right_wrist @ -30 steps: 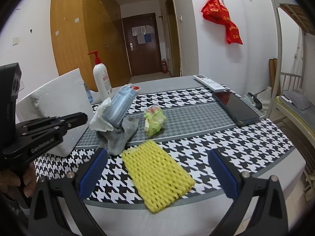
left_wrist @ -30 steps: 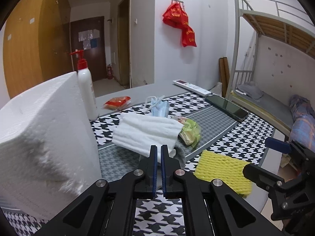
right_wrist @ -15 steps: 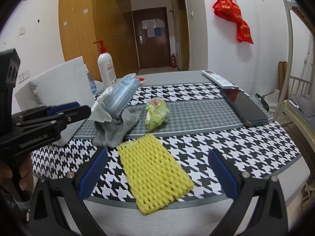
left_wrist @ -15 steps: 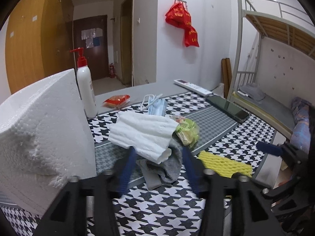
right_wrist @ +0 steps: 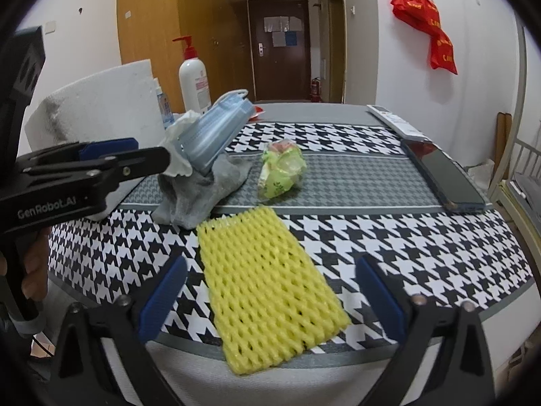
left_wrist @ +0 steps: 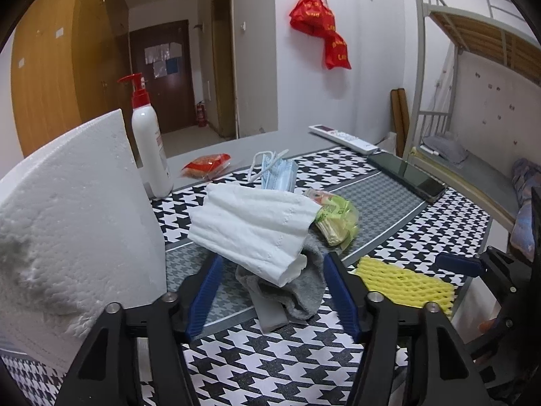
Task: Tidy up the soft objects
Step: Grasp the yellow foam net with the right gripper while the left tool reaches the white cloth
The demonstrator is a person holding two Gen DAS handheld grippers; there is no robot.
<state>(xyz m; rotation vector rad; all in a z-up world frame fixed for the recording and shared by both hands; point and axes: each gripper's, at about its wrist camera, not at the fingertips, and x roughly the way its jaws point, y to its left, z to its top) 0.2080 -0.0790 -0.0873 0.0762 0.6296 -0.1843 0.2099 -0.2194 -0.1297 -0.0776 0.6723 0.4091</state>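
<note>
Left wrist view. The left claw (left_wrist: 272, 291) stands with its blue pads apart, having just been opening; between them, untouched by either pad, lies the near end of the crumpled grey knit sock (left_wrist: 301, 291). On the sock rests the folded white paper towel (left_wrist: 253, 226), and beyond it the stack of pale blue face masks (left_wrist: 280, 174). To the claw's right front lies the green plastic packet (left_wrist: 338, 220); farther right, the flat yellow foam net sleeve (left_wrist: 402, 282). A white foam block (left_wrist: 74, 230) stands close on the claw's left.

Right wrist view. The right claw (right_wrist: 270, 299) is spread wide, its jaws lately closing a little, empty, with the yellow foam net sleeve (right_wrist: 267, 291) lying between them on the houndstooth-covered counter (right_wrist: 405, 237). The pile of sock (right_wrist: 199, 193) and masks (right_wrist: 216, 132) sits ahead and to its left, beside the left claw (right_wrist: 111, 155).

Judged step: gripping the net sleeve. The sleeve is thin and limp, so the pads should drop to the counter surface, straddle its short width near the close end, and close gently; its near edge overhangs the counter rim and could slip off.
</note>
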